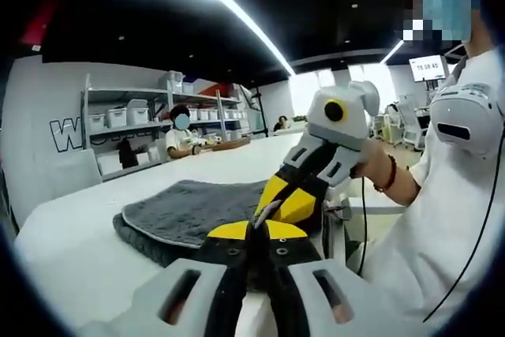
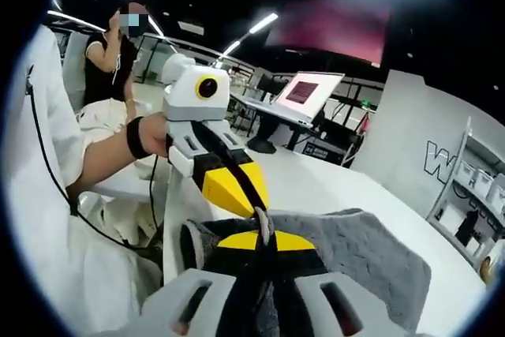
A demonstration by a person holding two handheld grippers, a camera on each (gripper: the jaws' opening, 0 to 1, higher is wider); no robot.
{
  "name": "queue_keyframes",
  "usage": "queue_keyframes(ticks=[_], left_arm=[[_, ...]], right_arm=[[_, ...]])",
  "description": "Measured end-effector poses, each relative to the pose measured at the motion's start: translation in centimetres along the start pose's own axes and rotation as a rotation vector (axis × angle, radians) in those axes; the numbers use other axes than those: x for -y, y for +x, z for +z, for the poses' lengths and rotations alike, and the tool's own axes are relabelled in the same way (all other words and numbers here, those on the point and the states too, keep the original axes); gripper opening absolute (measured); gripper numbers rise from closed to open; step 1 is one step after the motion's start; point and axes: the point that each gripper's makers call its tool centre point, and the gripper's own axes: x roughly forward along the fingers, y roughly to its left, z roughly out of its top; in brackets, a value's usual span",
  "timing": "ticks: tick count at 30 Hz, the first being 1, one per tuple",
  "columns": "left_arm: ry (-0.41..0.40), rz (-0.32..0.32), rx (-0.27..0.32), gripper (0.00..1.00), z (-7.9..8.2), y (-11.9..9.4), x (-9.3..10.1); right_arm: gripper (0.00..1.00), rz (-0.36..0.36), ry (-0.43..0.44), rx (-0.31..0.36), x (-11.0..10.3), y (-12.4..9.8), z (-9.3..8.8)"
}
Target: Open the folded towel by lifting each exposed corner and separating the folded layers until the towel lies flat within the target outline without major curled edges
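Two grippers are meeting at the near edge of the folded grey towel [image 1: 193,211] on the white table [image 1: 71,258]. The left gripper [image 1: 254,230] and right gripper [image 2: 263,230] are each being held closed, apparently pinching towel edge. Only the top layer should be lifted, slowly.

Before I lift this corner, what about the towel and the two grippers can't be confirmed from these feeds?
- Left gripper view: the towel's near corner is hidden behind the left gripper and right gripper; whether either holds cloth is unclear.
- Right gripper view: the right gripper covers the towel edge; the layers there are unreadable.
- The table shows no legible target outline.
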Motion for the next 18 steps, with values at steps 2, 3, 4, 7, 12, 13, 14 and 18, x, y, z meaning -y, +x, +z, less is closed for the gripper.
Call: queue_keyframes(ticks=[2, 3, 4, 7, 12, 13, 14, 18], left_arm=[[-0.002, 0.001, 0.0, 0.04, -0.01, -0.04, -0.03], [-0.003, 0.001, 0.002, 0.04, 0.0, -0.07, -0.03], [-0.005, 0.0, 0.004, 0.04, 0.02, -0.08, -0.03], [-0.014, -0.005, 0.004, 0.05, 0.06, -0.11, 0.05], [-0.055, -0.025, 0.038, 0.06, 0.73, -0.57, 0.08], [-0.064, -0.028, 0.042, 0.06, 0.78, -0.6, 0.1], [-0.081, -0.025, 0.052, 0.06, 0.92, -0.7, -0.05], [-0.058, -0.023, 0.032, 0.08, 0.64, -0.76, -0.11]], right_arm=[[0.0, -0.001, 0.003, 0.002, -0.01, -0.01, 0.01], [0.0, -0.001, 0.006, 0.008, 0.0, -0.05, 0.09], [0.0, -0.002, 0.007, 0.011, 0.01, -0.06, 0.14], [0.0, -0.006, 0.014, 0.017, 0.04, -0.16, 0.23], [0.0, -0.024, 0.023, 0.035, 0.28, -0.37, 0.44], [0.0, -0.022, 0.027, 0.041, 0.24, -0.4, 0.49], [0.0, -0.02, 0.035, 0.056, 0.2, -0.44, 0.64], [0.0, -0.021, 0.042, 0.059, 0.18, -0.57, 0.53]])
